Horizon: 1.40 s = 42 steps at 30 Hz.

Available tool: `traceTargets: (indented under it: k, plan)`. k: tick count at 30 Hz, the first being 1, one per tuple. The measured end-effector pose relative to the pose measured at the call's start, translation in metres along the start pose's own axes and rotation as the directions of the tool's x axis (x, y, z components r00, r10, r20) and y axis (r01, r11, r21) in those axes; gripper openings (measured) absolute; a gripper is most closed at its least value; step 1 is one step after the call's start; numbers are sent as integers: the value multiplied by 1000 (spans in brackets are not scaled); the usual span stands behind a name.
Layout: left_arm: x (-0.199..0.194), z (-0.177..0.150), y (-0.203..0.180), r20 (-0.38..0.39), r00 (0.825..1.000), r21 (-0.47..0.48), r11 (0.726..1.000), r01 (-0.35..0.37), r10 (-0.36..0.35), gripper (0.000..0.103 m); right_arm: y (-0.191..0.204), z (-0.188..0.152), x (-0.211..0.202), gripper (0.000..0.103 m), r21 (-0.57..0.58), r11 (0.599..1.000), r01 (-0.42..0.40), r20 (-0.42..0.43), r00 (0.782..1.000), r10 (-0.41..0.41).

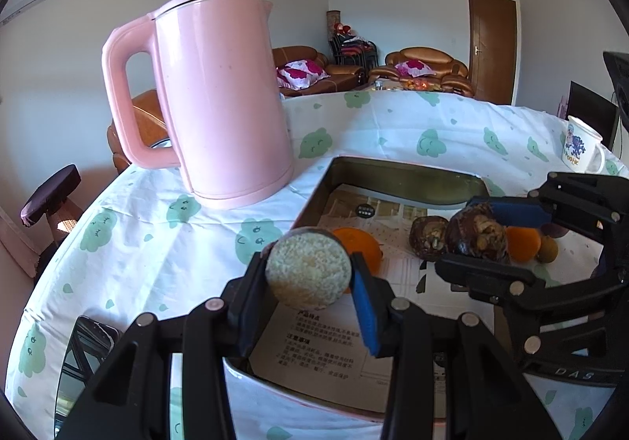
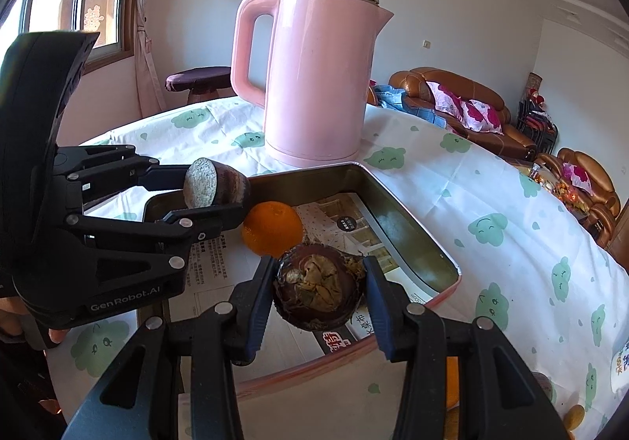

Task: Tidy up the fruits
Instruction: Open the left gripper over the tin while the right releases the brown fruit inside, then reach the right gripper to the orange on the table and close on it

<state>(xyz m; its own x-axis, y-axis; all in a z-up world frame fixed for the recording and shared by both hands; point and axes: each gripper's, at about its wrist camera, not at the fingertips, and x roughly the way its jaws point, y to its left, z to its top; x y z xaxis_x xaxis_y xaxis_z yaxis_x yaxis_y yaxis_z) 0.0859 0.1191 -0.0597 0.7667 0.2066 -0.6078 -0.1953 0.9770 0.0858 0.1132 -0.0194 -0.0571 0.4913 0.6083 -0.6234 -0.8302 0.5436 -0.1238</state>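
Closest to the left wrist camera, the left hand-held gripper is clamped on a cut taro piece, its pale, grainy cut face turned toward the lens, one blue pad pressed against its side. In the right wrist view, the right hand-held gripper is clamped on a whole brown taro, its rough, fibrous end facing the camera. Both held pieces hang over a shallow metal tray lined with printed paper, which sits on the bench under a white cloth with green cloud faces.

Just beyond the two grippers, an orange lies in the tray, between the cut piece and the whole taro. In the left view, another brown taro lies farther along the tray, with a second orange and a small brownish-green fruit beside the right gripper.

Behind the tray stands a tall pink kettle, upright on the cloth. A white printed mug sits near the bench's far edge. Brown sofas with floral cushions lie across the room.
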Motion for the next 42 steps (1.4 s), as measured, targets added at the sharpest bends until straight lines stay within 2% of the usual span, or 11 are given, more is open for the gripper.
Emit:
traceTargets:
  k: [8, 14, 15, 17, 20, 25, 28, 34, 39, 42]
  plan:
    - [1, -1, 0, -4, 1000, 6, 1000, 6, -6, 44, 8, -4, 8, 46, -31, 1000, -1, -29, 1000, 0]
    - [-3, -1, 0, 12, 1000, 0, 1000, 0, 0, 46, 9, -6, 12, 47, -20, 999, -29, -50, 998, 28]
    - [-5, 0, 0, 16, 1000, 0, 1000, 1, -1, 48, 10, -6, 11, 48, -22, 999, -24, -46, 999, 23]
    - [-10, 1, 0, 32, 999, -4, 1000, -8, 9, 61, 9, -5, 8, 52, -18, 1000, -11, -33, 999, 10]
    - [-21, 3, -1, 61, 998, -16, 1000, 0, 1, 66, 4, -6, -4, 53, -3, 1000, -5, -8, 1000, 5]
    - [-35, 9, -5, 98, 995, -34, 999, 16, -12, 72, -14, -12, -33, 53, 19, 999, 40, 39, 998, -40]
    - [-40, 12, -12, 114, 993, -39, 999, 24, -20, 72, -33, -20, -55, 53, 47, 995, 84, 59, 994, -87]
    - [-40, 12, -41, 112, 991, -9, 998, 68, -67, 72, -78, -43, -88, 58, 123, 975, 182, 55, 980, -190]
    - [-35, 11, -65, 99, 991, 23, 996, 87, -89, 74, -106, -58, -99, 58, 199, 951, 237, 38, 968, -249]
    - [-33, 11, -72, 94, 992, 31, 996, 81, -84, 74, -105, -59, -92, 58, 193, 955, 226, 27, 971, -236]
